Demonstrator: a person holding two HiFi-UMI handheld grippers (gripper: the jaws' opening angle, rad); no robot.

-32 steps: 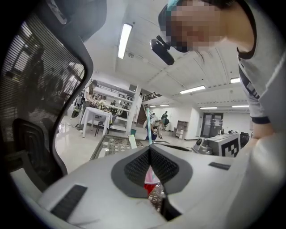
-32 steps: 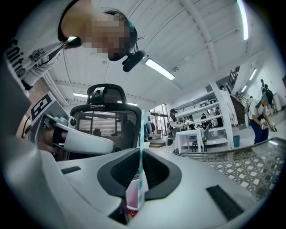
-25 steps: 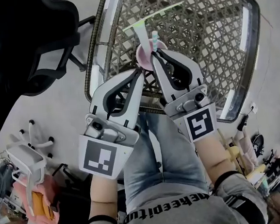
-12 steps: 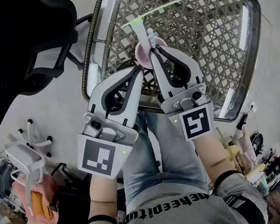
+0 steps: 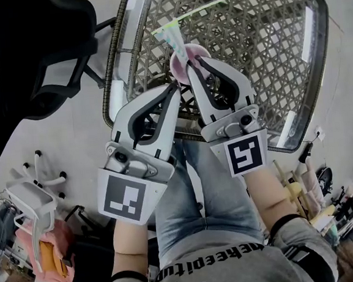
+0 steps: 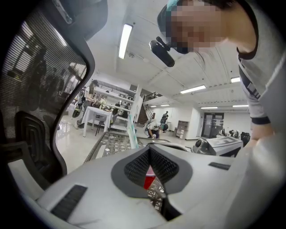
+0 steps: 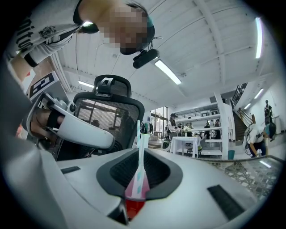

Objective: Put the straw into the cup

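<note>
Print across the person's grey shirt [image 5: 225, 274] — roughly "…keepitup" — first letters unclear

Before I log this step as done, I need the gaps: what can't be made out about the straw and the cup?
- Straw's lower end: covered by the right gripper's fingers in the head view and in its own view, so its depth is unknown.
- Cup's inside and base: head view, behind both grippers' fingers.
- Left gripper view: the cup is only a red sliver between the fingers.
</note>
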